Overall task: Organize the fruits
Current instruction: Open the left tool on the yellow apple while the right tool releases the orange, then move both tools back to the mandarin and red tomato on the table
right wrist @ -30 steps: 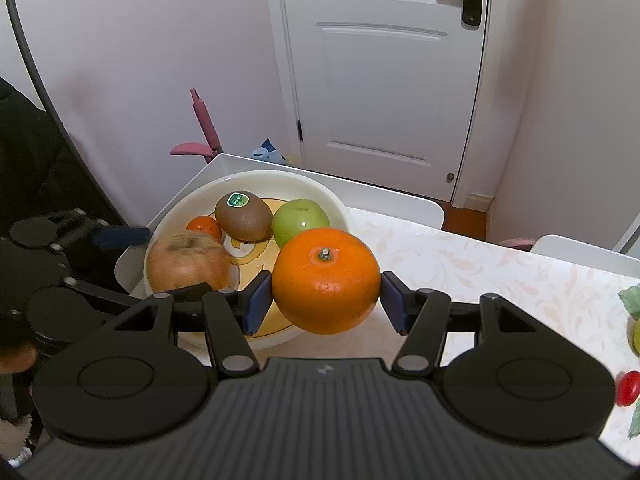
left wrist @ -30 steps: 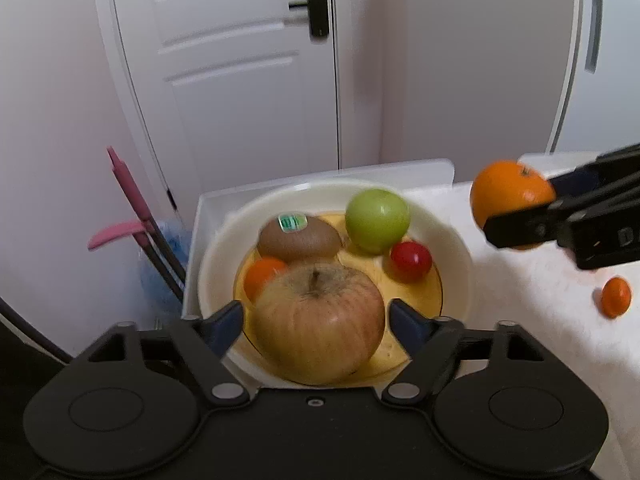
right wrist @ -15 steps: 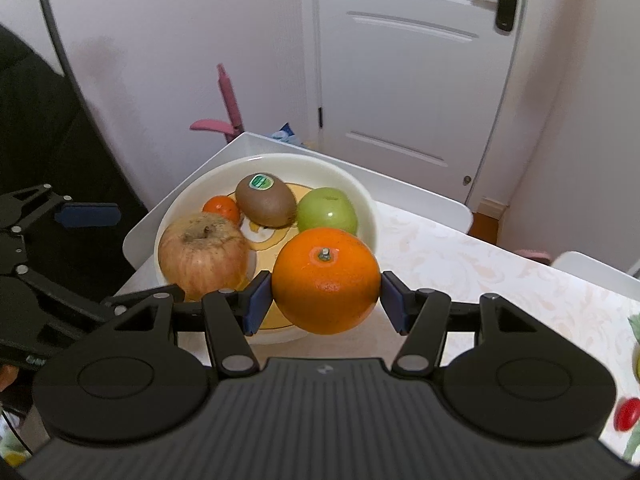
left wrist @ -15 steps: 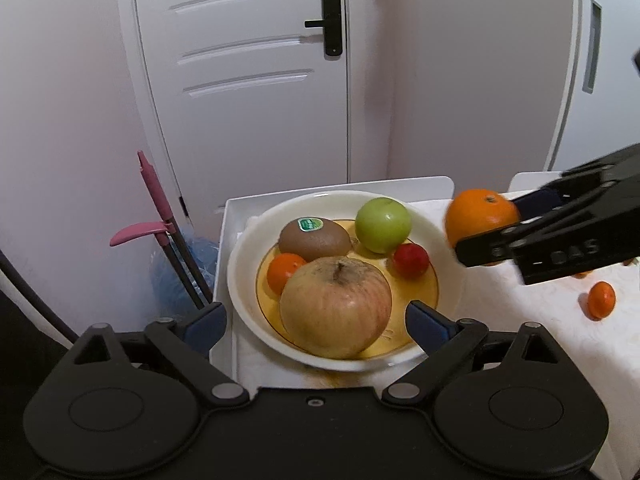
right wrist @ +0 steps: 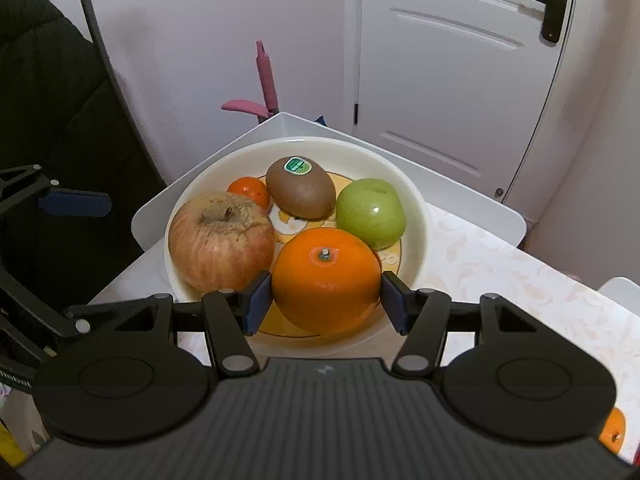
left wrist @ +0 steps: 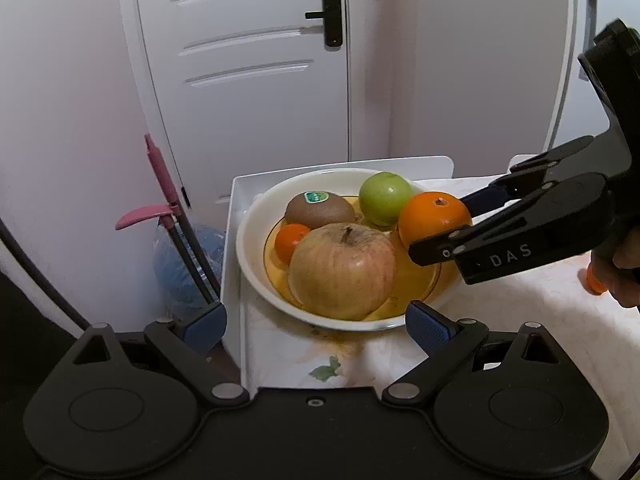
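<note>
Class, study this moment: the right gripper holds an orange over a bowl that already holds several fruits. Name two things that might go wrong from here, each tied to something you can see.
1. The bowl is crowded. Released here, the orange may bump the big apple or green apple and roll.
2. The bowl sits near the table corner, so a downward push from the right gripper might tip or shift it. The left gripper is open, not steadying it.

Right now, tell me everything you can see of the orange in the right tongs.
The orange is large, round and glossy, its peel evenly bright, with a small green-brown stem button facing up. The right tongs pinch it at its sides between blue pads. It sits over the near rim of the bowl, close beside the red apple and green apple; whether it rests on the bowl is unclear.
</note>
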